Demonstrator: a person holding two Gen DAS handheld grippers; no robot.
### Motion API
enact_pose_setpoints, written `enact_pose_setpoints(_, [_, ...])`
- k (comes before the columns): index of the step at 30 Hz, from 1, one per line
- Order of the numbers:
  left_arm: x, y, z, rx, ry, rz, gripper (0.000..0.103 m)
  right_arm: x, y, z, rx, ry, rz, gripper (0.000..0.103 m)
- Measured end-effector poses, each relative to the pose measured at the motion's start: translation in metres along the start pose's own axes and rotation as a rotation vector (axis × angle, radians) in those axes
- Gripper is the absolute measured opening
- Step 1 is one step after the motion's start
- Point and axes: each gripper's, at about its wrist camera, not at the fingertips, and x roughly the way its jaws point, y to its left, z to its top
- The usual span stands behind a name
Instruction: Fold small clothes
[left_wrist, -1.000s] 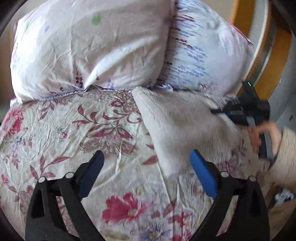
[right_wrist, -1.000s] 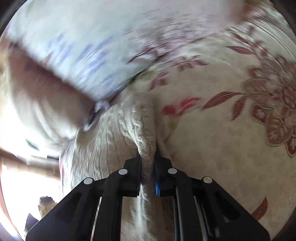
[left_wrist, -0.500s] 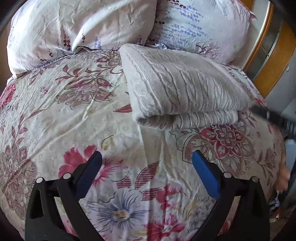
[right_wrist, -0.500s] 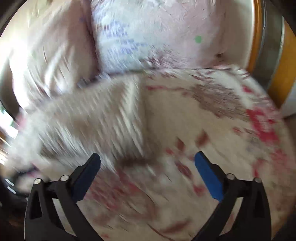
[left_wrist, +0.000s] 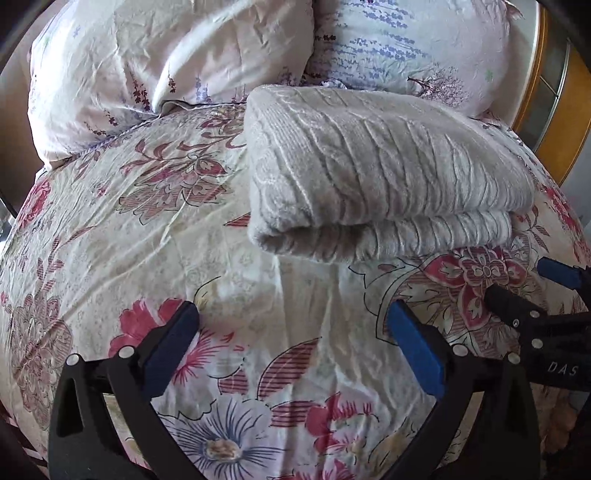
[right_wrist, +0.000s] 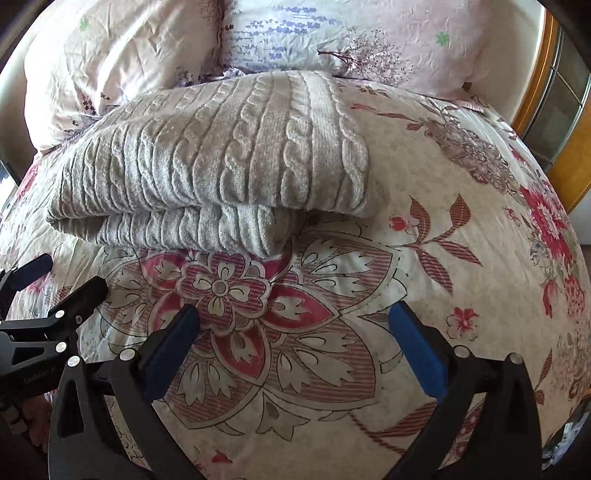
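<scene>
A grey cable-knit garment (left_wrist: 376, 173) lies folded in two layers on the floral bedspread (left_wrist: 147, 229), near the pillows. It also shows in the right wrist view (right_wrist: 221, 162). My left gripper (left_wrist: 295, 332) is open and empty, a short way in front of the garment. My right gripper (right_wrist: 295, 332) is open and empty, also in front of it. The right gripper shows at the right edge of the left wrist view (left_wrist: 532, 291); the left gripper shows at the left edge of the right wrist view (right_wrist: 55, 284).
Two floral pillows (left_wrist: 166, 62) (left_wrist: 406, 48) lean behind the garment. A wooden frame with glass (left_wrist: 554, 103) stands at the right of the bed. The bedspread (right_wrist: 461, 206) stretches to the right of the garment.
My right gripper has let go of the garment and opened. Both grippers have pulled back from the folded garment, which now lies still.
</scene>
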Motion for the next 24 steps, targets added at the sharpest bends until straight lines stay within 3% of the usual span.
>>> enact_pose_setpoints(3, [-0.0009, 0.0005, -0.0005, -0.002, -0.004, 0.001, 0.101, -0.0032, 0.0007, -0.0063, -0.004, -0.038, -0.001, 0.102])
enact_pose_setpoints(24, [-0.0019, -0.0008, -0.0008, -0.006, -0.008, 0.007, 0.101, -0.0035, -0.0007, -0.0059, -0.006, -0.043, 0.001, 0.102])
